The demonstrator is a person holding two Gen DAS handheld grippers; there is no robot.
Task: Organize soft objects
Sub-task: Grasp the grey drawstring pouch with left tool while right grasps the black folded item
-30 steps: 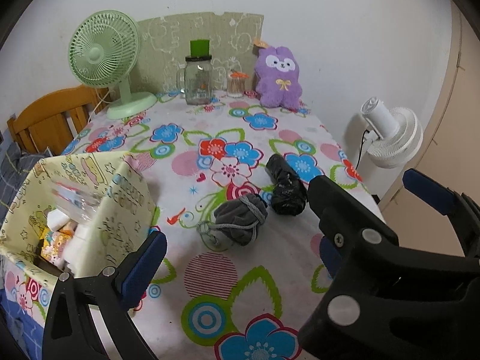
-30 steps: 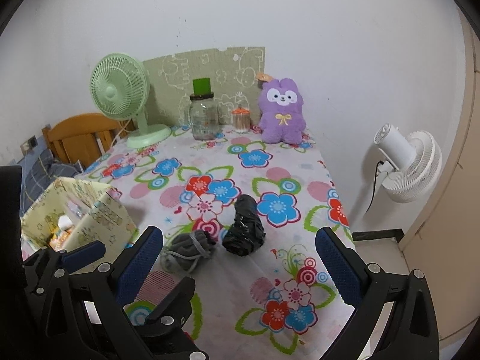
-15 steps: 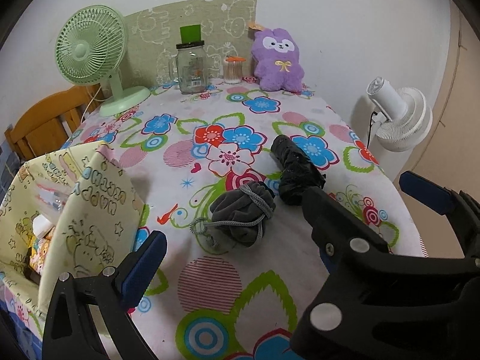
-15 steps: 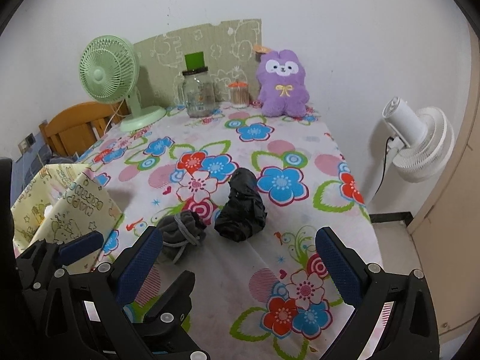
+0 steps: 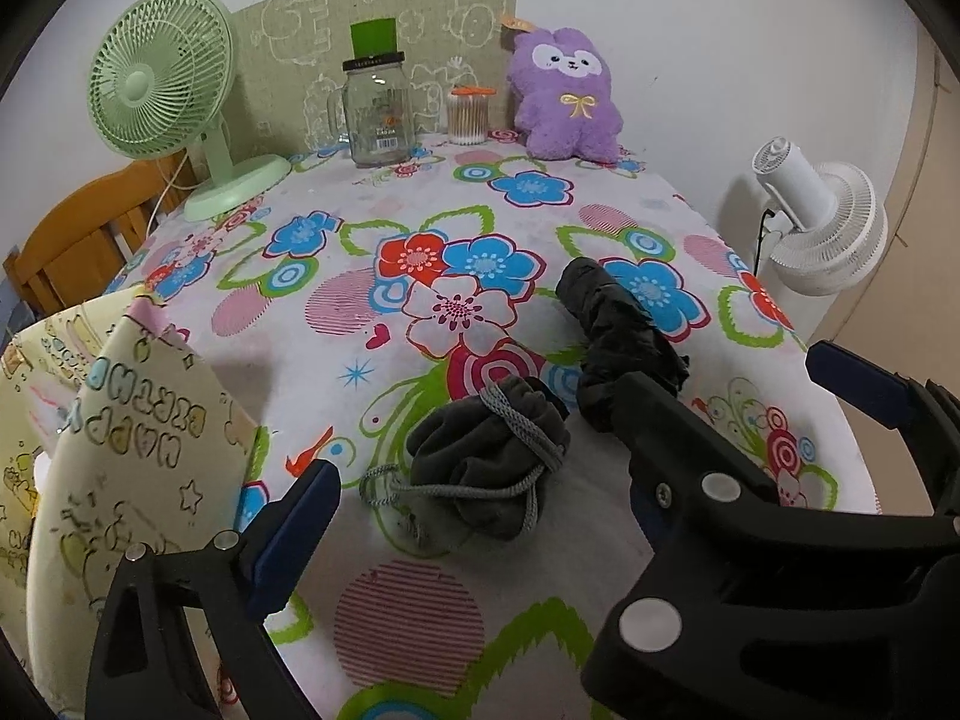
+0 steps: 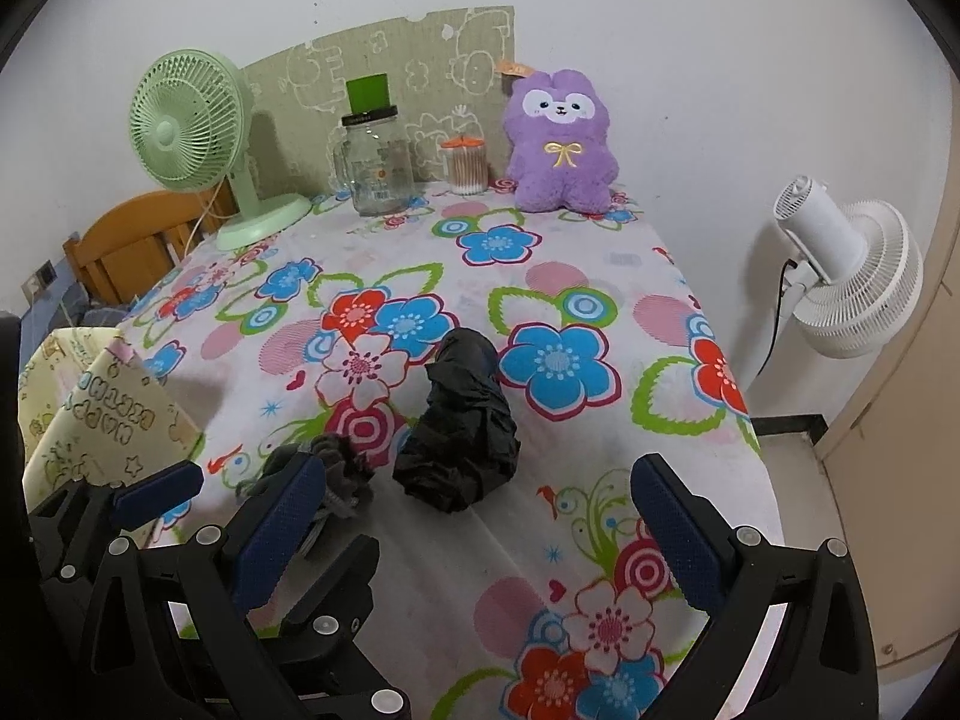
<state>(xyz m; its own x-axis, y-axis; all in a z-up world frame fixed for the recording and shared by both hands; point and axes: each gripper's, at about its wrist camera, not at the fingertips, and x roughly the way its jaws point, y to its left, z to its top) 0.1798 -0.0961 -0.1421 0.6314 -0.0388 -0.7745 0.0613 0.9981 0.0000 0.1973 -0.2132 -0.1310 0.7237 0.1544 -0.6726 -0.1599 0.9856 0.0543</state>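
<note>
A grey drawstring pouch (image 5: 486,462) lies on the flowered tablecloth (image 5: 420,192), just ahead of my left gripper (image 5: 465,519) and between its fingertips. That gripper's jaws are closing, but the pads stand apart from the pouch. A crumpled black fabric bundle (image 6: 462,432) lies to the right of the pouch (image 6: 336,468). My right gripper (image 6: 480,525) hangs open right in front of the bundle, with nothing between its fingers. Its left finger crosses the left wrist view and hides most of the left gripper's right pad. A purple plush toy (image 6: 561,144) sits at the table's far edge.
A yellow patterned fabric box (image 5: 138,450) holding several items stands at the table's near left. A green fan (image 5: 162,96), a glass jar (image 5: 378,114) and a tub of cotton swabs (image 5: 471,114) line the back. A white fan (image 6: 852,276) stands beyond the right edge, a wooden chair (image 6: 138,246) on the left.
Both grippers have come down and forward, so the pouch and black bundle now lie closer to the fingertips. The left jaws have narrowed slightly.
</note>
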